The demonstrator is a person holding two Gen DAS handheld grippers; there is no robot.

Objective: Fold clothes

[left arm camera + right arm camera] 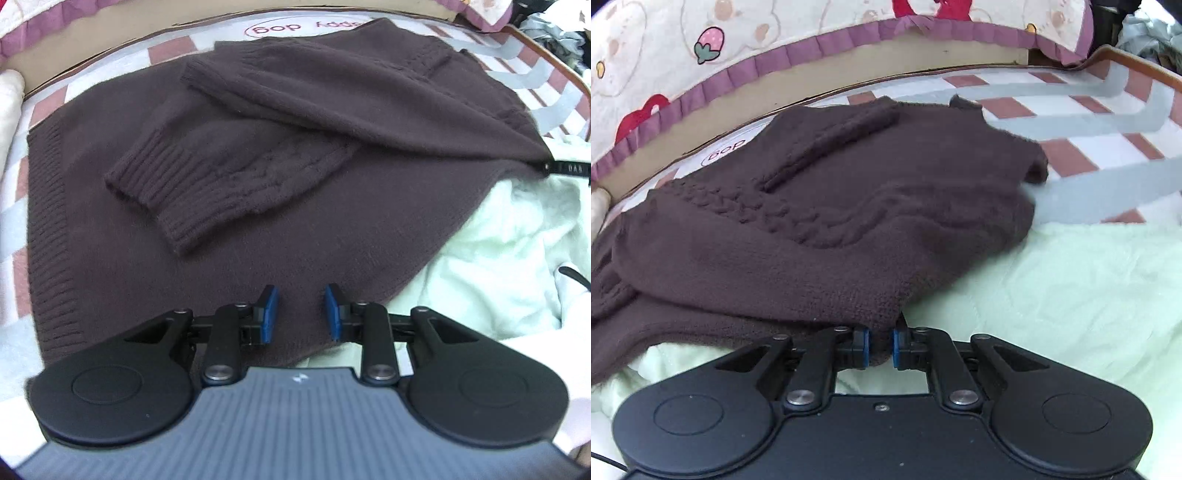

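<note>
Checked bedsheet (pixel 14 206) underlies brown sweater (pixel 295 122) beside pale-green blanket (pixel 1071 295).

Left wrist view high over brown sweater (pixel 295 166), right wrist view low, close, both sharing it

L gripper (pixel 301 310): jaws apart, nothing btwn, low over fabric | R gripper (pixel 880 349): jaws pinched on sweater (pixel 831 221) edge
</note>
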